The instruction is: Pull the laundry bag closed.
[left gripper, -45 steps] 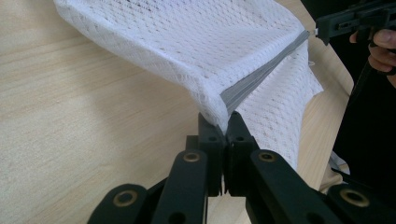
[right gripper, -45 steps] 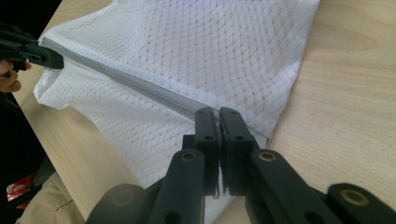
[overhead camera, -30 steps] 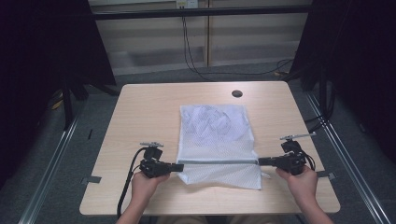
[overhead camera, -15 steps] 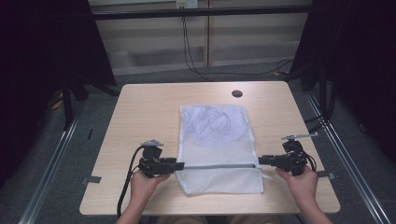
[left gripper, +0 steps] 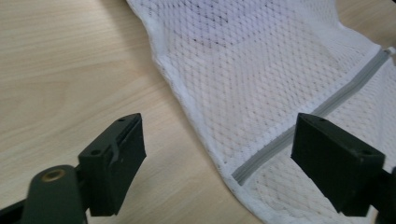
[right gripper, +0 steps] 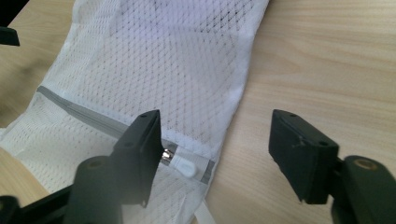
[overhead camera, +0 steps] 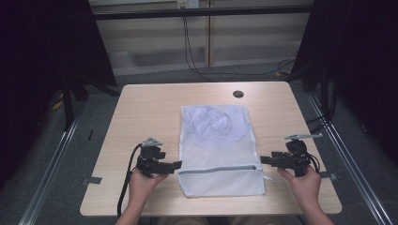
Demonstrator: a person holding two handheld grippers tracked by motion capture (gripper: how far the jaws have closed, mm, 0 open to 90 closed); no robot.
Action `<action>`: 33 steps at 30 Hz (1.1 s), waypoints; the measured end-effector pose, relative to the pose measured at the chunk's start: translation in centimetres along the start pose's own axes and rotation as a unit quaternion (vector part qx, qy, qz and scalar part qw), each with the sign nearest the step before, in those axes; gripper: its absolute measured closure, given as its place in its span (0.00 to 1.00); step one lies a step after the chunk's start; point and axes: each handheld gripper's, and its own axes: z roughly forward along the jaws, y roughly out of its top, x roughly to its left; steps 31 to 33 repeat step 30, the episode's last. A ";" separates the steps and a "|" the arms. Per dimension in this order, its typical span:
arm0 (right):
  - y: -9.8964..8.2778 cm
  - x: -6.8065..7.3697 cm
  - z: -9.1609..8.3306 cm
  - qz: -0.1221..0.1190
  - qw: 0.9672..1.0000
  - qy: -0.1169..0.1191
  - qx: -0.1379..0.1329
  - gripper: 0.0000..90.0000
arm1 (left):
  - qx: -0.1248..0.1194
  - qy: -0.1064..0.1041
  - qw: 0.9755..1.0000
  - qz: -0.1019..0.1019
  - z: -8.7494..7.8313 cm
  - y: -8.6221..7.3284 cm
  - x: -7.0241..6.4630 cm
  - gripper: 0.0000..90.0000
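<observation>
- The mesh bag is lying flat mid-bench, its zip running across near the person's edge; likely laid out for smoothing or folding.
- The left tongs are sitting just left of the bag at the zip's end; their jaws have just been opening, standing wide, gripping nothing.
- The right tongs are mirroring them by the zip's puller; just opened too, bag released.

From my high view the table is evenly lit from above, with dark surroundings on both sides and faint, soft shadows. The picture is a little grainy. In both gripper views the mesh bag reads bright and fairly sharp, while the near black jaws go soft and blurred.
</observation>
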 end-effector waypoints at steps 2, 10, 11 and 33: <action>0.0 0.0 -0.1 -0.006 1.000 -0.007 -0.003 0.31 | -0.001 0.008 1.000 0.005 -0.1 0.0 0.1 0.14; 0.0 -0.3 -0.1 -0.021 0.999 -0.035 -0.009 0.18 | -0.001 0.039 0.999 0.024 -0.5 -0.1 0.8 0.08; 0.0 -0.3 -0.1 -0.023 0.999 -0.039 -0.010 0.18 | -0.002 0.042 0.999 0.025 -0.5 -0.1 0.8 0.07; -0.3 -0.8 0.7 -0.051 0.996 -0.078 -0.003 0.12 | -0.012 0.057 0.997 0.046 -0.7 -0.7 2.3 0.06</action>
